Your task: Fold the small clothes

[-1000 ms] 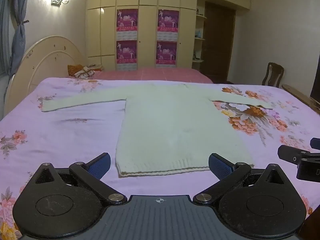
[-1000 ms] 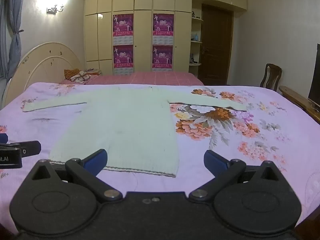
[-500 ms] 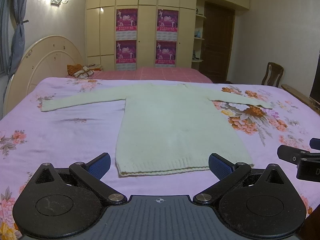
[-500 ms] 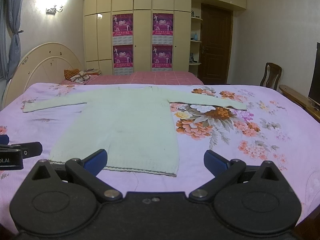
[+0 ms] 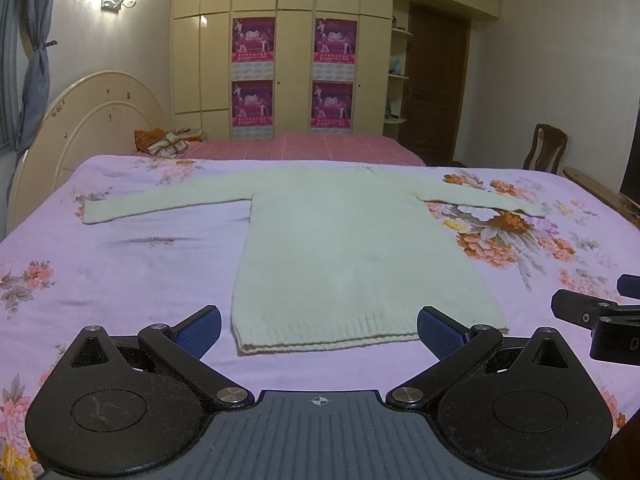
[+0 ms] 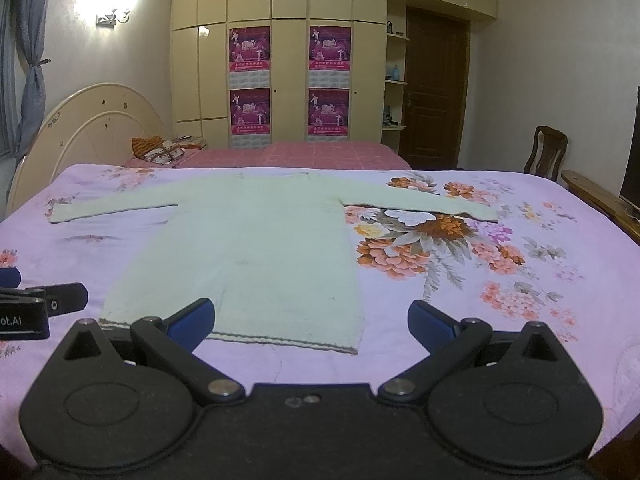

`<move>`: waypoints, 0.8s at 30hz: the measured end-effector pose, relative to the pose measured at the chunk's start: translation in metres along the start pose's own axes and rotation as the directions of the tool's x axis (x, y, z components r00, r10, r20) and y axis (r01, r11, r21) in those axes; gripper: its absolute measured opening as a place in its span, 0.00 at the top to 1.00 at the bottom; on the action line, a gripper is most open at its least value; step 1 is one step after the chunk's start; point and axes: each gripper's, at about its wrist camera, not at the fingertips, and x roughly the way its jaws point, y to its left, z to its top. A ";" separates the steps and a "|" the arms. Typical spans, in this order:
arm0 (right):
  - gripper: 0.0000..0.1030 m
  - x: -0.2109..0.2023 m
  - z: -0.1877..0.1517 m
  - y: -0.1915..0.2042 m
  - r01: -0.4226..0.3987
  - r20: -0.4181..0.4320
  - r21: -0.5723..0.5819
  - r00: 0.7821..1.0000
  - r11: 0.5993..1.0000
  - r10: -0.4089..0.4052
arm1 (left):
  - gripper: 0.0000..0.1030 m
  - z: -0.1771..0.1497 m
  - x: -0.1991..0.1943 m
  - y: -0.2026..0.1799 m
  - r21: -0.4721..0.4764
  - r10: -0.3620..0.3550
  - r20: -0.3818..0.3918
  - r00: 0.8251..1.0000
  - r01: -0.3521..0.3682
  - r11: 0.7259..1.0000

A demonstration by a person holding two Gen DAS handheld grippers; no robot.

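Sweater (image 5: 360, 248) lies flat on the bed (image 5: 120, 280), unfolded; my left gripper (image 5: 319, 330) and right gripper (image 6: 310, 320) gape empty, nothing folded yet.

Pale green knit sweater (image 5: 352, 240), flat, unfolded, sleeves outspread, on floral bedspread (image 5: 120, 272)

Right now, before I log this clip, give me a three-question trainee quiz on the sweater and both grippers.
1. True or false: the pale green knitted sweater lies flat with both sleeves spread out.
2. The left gripper and the right gripper are: A) both open and empty, B) both shut on the hem, C) one open, one shut.
3. Fill in: the sweater rests on a floral lilac ____.

Key: 1 true; 2 A; 3 bedsheet.
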 end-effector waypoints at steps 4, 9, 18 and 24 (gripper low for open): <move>0.01 0.001 0.000 0.000 -0.004 -0.001 -0.003 1.000 1.000 0.004 | 0.00 0.000 -0.001 -0.001 -0.002 0.003 -0.001 1.000 -0.003 1.000; 0.01 0.001 0.001 0.001 -0.005 -0.002 -0.004 1.000 1.000 0.005 | 0.00 0.000 -0.001 -0.002 -0.002 0.005 0.000 1.000 -0.005 1.000; 0.01 0.001 0.001 0.003 -0.006 -0.002 -0.005 1.000 1.000 0.006 | 0.00 0.000 -0.001 -0.003 -0.003 0.008 -0.002 1.000 -0.008 1.000; 0.01 0.001 0.002 0.005 -0.009 -0.005 -0.006 1.000 1.000 0.009 | 0.00 -0.001 0.000 -0.003 -0.002 0.009 -0.005 1.000 -0.009 1.000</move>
